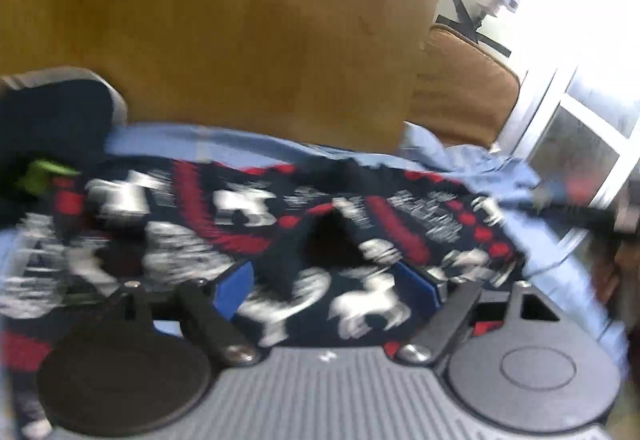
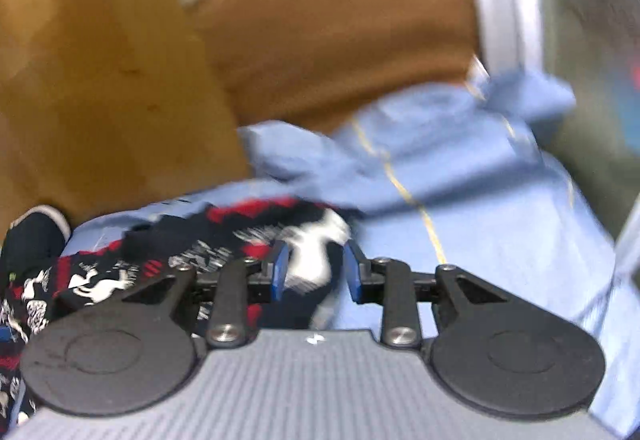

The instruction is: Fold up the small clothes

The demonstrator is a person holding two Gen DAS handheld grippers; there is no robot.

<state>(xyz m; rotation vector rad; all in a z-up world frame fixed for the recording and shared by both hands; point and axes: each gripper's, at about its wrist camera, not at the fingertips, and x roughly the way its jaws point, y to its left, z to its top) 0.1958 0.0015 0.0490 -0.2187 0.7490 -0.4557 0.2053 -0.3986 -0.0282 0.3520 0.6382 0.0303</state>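
Soft patterned knit garment (image 1: 320,224) spread on the blue sheet (image 2: 500,240), both grippers released.

Left gripper (image 1: 328,284) stands wide apart over the cloth; right gripper (image 2: 314,272) straddles its right edge, pads clear. Light, limp and floppy by the look: pinch at an edge or corner.

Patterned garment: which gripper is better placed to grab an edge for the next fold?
Right, probably. The right gripper has its jaws at the patterned garment edge over the blue cloth. The left gripper sits open over its middle.
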